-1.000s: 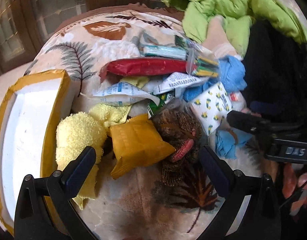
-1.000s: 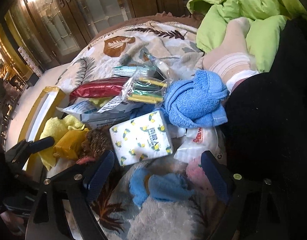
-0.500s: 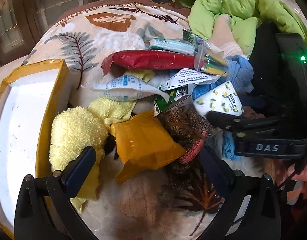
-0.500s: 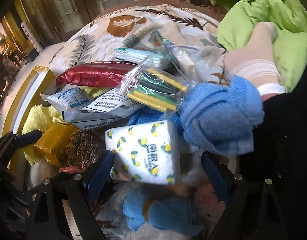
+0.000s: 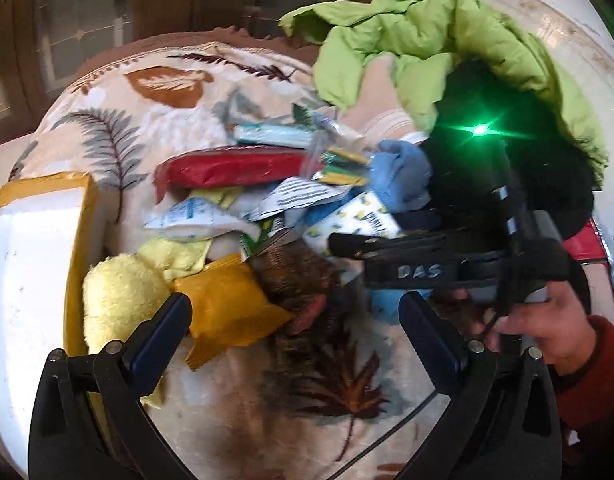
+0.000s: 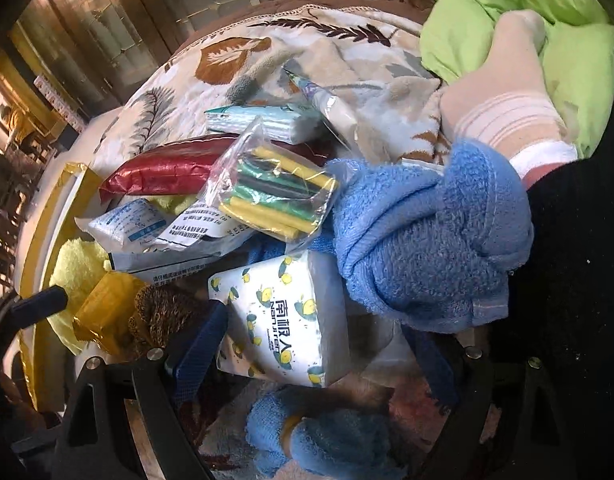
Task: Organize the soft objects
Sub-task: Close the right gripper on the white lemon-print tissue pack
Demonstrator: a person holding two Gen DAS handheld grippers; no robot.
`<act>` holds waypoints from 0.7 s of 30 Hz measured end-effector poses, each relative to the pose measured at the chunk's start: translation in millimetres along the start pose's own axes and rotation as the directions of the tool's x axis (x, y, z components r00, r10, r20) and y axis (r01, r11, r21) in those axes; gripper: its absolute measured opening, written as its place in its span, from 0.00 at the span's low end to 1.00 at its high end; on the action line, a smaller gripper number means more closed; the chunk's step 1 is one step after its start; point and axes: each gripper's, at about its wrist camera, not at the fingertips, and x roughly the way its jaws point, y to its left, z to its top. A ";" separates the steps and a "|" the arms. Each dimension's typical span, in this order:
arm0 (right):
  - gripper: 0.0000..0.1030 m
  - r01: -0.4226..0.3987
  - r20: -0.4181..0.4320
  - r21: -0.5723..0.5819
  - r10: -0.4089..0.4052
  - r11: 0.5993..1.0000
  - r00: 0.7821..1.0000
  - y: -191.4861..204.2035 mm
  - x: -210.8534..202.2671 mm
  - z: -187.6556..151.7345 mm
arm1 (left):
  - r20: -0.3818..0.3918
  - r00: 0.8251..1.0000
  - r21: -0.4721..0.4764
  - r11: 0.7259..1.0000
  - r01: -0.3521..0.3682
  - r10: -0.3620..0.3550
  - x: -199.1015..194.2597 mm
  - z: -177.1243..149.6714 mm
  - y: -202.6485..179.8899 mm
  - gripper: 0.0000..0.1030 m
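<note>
Tissue pack [image 6: 285, 318]: we see the white, lemon-printed pack lying in the heap of soft goods on the leaf-patterned blanket [image 5: 179, 128], just below the blue towel [image 6: 427, 248] and beside the brown knitted piece [image 6: 163, 316].
Right gripper [image 6: 311, 344]: our jaws stand apart on either side of the tissue pack; the left finger is touching its lower edge or very close to it, and the pack is not clamped.
Left gripper [image 5: 295, 332]: jaws wide apart, hovering over the yellow packet [image 5: 227, 304] and the fluffy yellow cloth [image 5: 123, 300], gripping nothing.
Box [image 5: 31, 264]: white inside with yellow-taped rim, at the left edge of the blanket, touching the yellow cloth.
Other items: red pouch [image 6: 167, 168], clear bag of coloured tubes [image 6: 271, 192], green jacket [image 5: 427, 40] at the far right.
Hand [image 5: 547, 320]: we see it holding the right tool, sleeve red.
</note>
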 end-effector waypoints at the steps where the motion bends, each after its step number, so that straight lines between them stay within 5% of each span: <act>1: 0.87 0.006 0.002 -0.008 -0.006 1.000 1.000 1.3 -0.3 -0.4 | -0.007 1.000 0.008 1.000 -0.009 0.009 0.4 0.1 0.2 1.00; 10: 0.83 0.045 -0.001 -0.130 -0.045 0.991 0.999 26.9 4.1 -3.9 | -0.066 0.996 -0.053 0.997 -0.058 0.055 -3.6 -20.1 26.8 1.00; 11: 0.80 0.036 0.003 -0.128 -0.036 0.991 0.999 26.5 4.0 -3.6 | -0.069 0.996 -0.054 0.997 -0.059 0.055 -2.9 -21.6 28.1 1.00; 13: 0.50 -0.075 -0.028 -0.032 0.074 0.997 0.997 14.2 7.6 -0.7 | -0.075 0.995 -0.055 0.996 -0.065 0.061 -0.3 -22.7 28.8 1.00; 18: 0.21 -0.126 -0.037 -0.028 0.125 0.992 0.991 18.3 5.0 -6.7 | -0.075 0.996 -0.058 0.997 -0.051 0.047 -1.4 -22.2 28.7 1.00; 21: 0.21 -0.190 -0.005 0.011 0.190 0.982 0.982 18.3 -10.1 -14.1 | -0.077 0.996 -0.080 0.996 -0.044 0.038 -1.8 -22.7 34.8 1.00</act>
